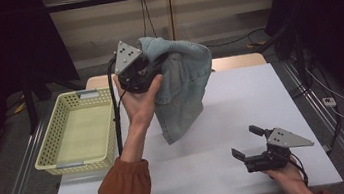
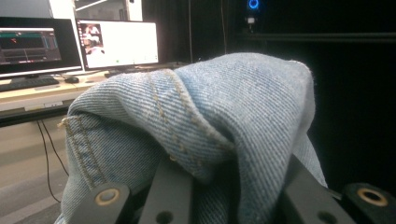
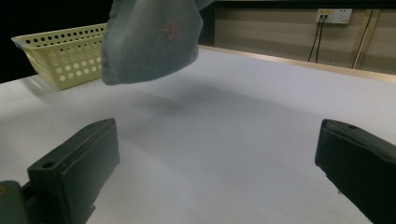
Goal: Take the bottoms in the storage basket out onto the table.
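Down at the table's (image 1: 262,105) near edge the right gripper (image 1: 249,142) rests with jaws wide and empty. Higher up, the left gripper (image 1: 149,70) is clamped on a bunched denim garment (image 1: 181,85), hanging clear above the table. Best carry it level over the yellow basket (image 1: 47,143) at the left before letting go; the dangling hem could snag the basket's near rim.

No words, numbers or brand names can be read anywhere. The two screens (image 2: 77,44) in the left gripper view glow with pictures and lines, but the writing on them is too small and blurry to make out. The jeans cloth (image 2: 210,121) has stitching but no label to read.
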Demonstrator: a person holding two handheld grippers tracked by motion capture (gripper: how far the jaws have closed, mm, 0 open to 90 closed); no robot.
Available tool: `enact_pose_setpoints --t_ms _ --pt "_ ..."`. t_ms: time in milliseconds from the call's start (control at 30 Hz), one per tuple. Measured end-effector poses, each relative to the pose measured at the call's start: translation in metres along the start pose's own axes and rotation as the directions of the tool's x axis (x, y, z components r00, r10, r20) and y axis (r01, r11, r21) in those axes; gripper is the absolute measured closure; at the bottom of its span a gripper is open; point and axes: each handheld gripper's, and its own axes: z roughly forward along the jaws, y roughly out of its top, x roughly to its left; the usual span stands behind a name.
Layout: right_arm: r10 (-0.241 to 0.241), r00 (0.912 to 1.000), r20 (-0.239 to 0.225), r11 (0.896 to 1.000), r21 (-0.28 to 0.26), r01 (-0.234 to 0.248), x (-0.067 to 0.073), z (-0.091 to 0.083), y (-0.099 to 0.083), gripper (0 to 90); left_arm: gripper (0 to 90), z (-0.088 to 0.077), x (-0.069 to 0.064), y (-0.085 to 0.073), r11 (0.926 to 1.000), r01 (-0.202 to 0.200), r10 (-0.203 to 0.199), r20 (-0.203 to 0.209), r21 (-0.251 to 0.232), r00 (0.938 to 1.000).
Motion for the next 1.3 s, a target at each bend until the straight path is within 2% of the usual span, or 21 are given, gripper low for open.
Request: enact_pose_setpoints --t_ms 300,367,600,1000,1300 --pt "-0.004 1.0 0.0 1.0 0.0 0.004 0.001 0.0 0.0 0.0 79.8 0.015 -0.006 -0.018 0.9986 0.011 -0.012 0.006 0.052 0.9999" --pt "-0.003 1.0 0.001 1.0 0.0 0.003 0.0 0.0 0.0 0.0 79.8 0.018 -0.005 -0.022 0.9976 0.001 -0.002 0.008 0.07 1.0" --pt "-0.004 1.0 0.0 1.0 0.0 0.004 0.0 -0.001 0.0 0.0 79.5 0.026 -0.002 -0.037 0.9932 0.016 -0.015 -0.005 0.115 0.9999" --pt "-0.004 1.0 -0.001 1.0 0.003 0.004 0.0 0.0 0.0 0.0 78.8 0.035 0.008 -0.063 0.9797 0.035 -0.031 -0.025 0.197 0.9992" --pt "-0.007 1.0 0.0 1.0 0.003 0.007 0.0 0.0 0.0 0.0 78.2 0.04 0.01 -0.079 0.9653 0.025 -0.021 -0.017 0.26 0.9996"
